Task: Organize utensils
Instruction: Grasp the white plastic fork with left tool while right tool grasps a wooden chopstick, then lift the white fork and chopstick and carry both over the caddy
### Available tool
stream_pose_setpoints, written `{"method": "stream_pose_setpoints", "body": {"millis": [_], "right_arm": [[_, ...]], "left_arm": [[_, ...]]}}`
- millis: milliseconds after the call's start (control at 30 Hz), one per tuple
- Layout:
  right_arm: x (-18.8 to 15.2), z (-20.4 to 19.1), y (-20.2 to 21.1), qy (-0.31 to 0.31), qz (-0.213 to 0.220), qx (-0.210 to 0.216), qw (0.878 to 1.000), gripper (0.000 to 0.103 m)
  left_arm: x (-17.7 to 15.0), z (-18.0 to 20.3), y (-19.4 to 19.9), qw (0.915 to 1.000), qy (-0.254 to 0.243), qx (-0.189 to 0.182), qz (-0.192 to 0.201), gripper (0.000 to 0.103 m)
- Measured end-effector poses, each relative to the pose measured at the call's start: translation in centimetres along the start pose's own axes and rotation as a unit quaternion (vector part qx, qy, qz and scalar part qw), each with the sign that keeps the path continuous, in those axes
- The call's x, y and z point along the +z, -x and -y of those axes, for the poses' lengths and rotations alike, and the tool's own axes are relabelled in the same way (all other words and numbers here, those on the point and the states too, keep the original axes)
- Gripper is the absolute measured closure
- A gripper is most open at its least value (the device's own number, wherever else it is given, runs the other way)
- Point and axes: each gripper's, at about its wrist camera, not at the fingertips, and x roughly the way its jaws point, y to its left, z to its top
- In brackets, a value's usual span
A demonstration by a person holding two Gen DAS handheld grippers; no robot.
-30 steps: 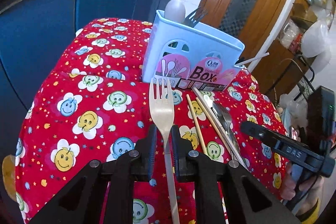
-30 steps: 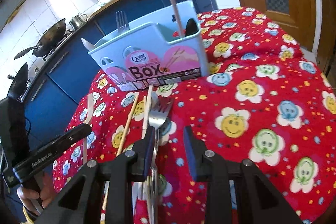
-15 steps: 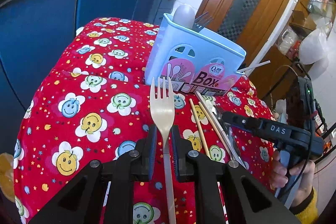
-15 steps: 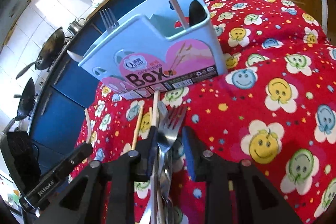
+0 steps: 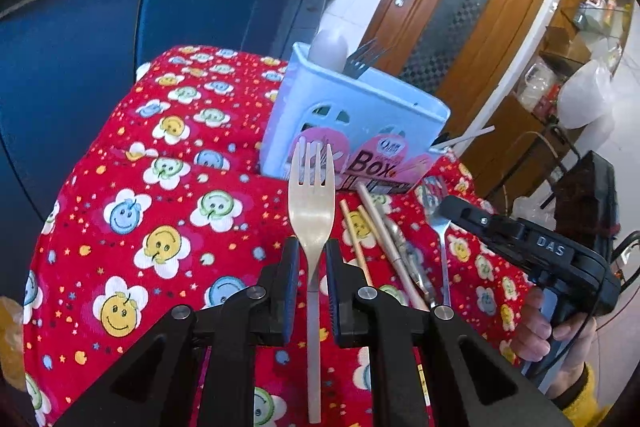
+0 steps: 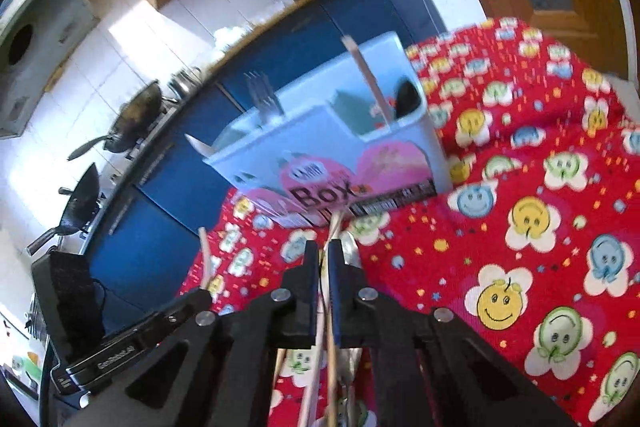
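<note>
Left wrist: red smiley-flower tablecloth [image 5: 120, 227], blue cabinets [image 5: 80, 39], wooden door [image 5: 460, 7].

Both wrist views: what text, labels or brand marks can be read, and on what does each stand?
"Box": large dark letters on the pink label of the blue utensil box, readable in both views.
"DAS": on the right gripper body, left wrist view.
Small logo above "Box" on the label: too small to read.
Barcode strip and fine print along the label's bottom edge: blurred, unreadable.
White lettering on the left gripper's body, right wrist view: too small and blurred to read.
</note>
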Motion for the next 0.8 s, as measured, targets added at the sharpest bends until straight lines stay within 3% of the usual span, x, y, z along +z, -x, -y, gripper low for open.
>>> {"method": "stream_pose_setpoints", "body": {"millis": [333,433,500,633,800], "right_arm": [[0.9,-2.9,4.7,0.042,0.093,0.009,0.995,0.1],[1.6,-3.7,5.7,0.058,0.119,0.002,0.991,0.1],[2.2,-4.1,6.3,0.066,0.134,-0.002,0.989,0.1],[3.1,-4.5,6.9,0.074,0.149,-0.004,0.986,0.1],[3.8,-4.5,7.7,0.079,0.161,-0.004,0.984,0.1]], "left_arm": [[1.7,2.0,2.9,0.9967,-0.014,-0.027,0.075,0.091],[2.8,2.7,3.4,0.995,-0.023,-0.036,0.091,0.103],[3.6,3.1,3.7,0.994,-0.028,-0.037,0.099,0.103],[5.0,3.8,3.7,0.9927,-0.041,-0.035,0.108,0.103],[5.6,3.5,3.1,0.9952,-0.039,-0.014,0.088,0.103]]}}
